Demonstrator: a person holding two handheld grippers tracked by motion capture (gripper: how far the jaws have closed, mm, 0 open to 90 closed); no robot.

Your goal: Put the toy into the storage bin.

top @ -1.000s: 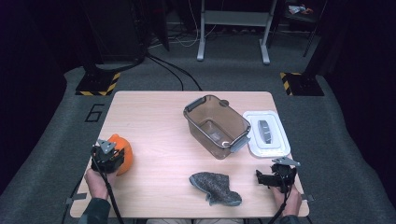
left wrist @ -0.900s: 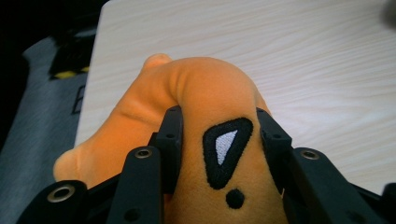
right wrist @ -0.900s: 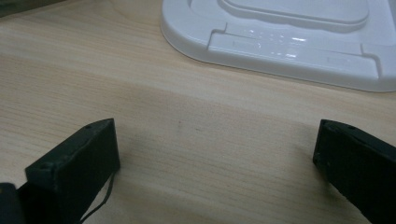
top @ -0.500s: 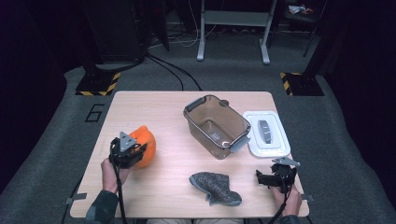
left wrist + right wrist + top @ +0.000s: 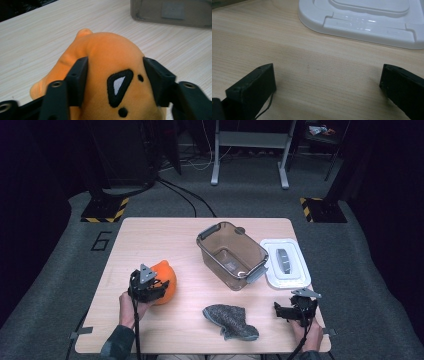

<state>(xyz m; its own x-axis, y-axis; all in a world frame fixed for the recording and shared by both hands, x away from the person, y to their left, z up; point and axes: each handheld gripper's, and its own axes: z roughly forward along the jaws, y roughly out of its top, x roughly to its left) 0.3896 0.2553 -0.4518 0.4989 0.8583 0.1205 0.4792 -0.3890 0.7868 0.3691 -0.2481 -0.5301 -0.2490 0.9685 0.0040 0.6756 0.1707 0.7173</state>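
Since the earlier frames the left tongs (image 5: 150,287) have carried the orange plush toy (image 5: 164,281) from the near-left edge toward the middle of the desk (image 5: 150,235), while the right tongs (image 5: 295,310) have stayed put at the near-right corner.

Largest is the desk itself, pale wood-grain laminate, flat and matt. On it stands a smoky translucent plastic storage box (image 5: 232,254), rigid, rectangular with rounded corners and grey clip handles, open at the top. Just beside it on the right lies its white lid (image 5: 285,264), hard and glossy, with a grey piece at its centre. Nearer the person, a grey knitted sock (image 5: 230,321) lies crumpled and limp.

In the left gripper view the plush toy (image 5: 112,65) is rounded, velvety, with embroidered black markings and a small nub at its top. It looks light and soft, so it should squash rather than slip; the black jaws already pinch it across its widest bulge, which seems the soundest place to hold, since a shallower bite could let the stuffing squeeze out. It sits left of the box, just over or on the desk; which, I cannot tell.

The right tongs (image 5: 327,85) are spread wide over bare wood, holding nothing.
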